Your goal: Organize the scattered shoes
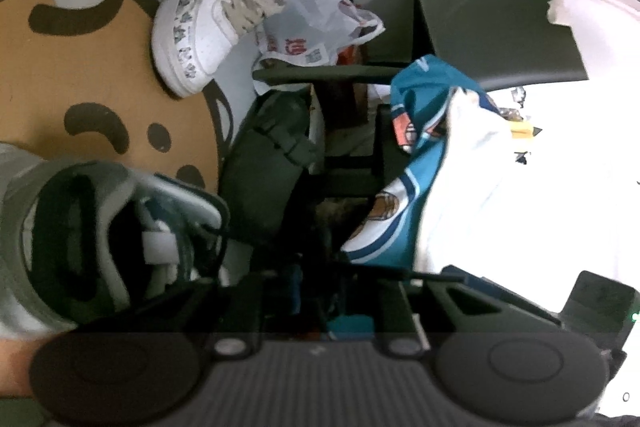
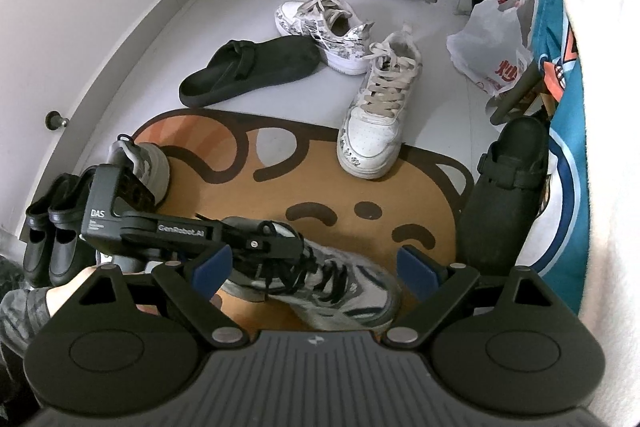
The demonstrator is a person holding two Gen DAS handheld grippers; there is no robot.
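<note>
Item: grey-and-white mesh sneaker with black laces [image 2: 320, 283], lying on the near edge of the tan cartoon-face doormat [image 2: 352, 187], long axis running from lower right (toe) up toward the left (heel). The left gripper [image 2: 260, 247] reaches in from the left edge of the mat, nearer than its partner, its black fingers at the sneaker's collar; whether they are clamped on it cannot be told, and the left wrist view hides them in shadow. The right gripper [image 2: 316, 267] hangs directly above the shoe, blue-padded fingers spread wide to either side, holding nothing. A second grey sneaker [image 2: 148, 167] stands at the mat's left edge, beside a pair of black strapped shoes [image 2: 52, 239] set side by side by the wall. Condition: worn, laces loosely tied, upper soft.
</note>
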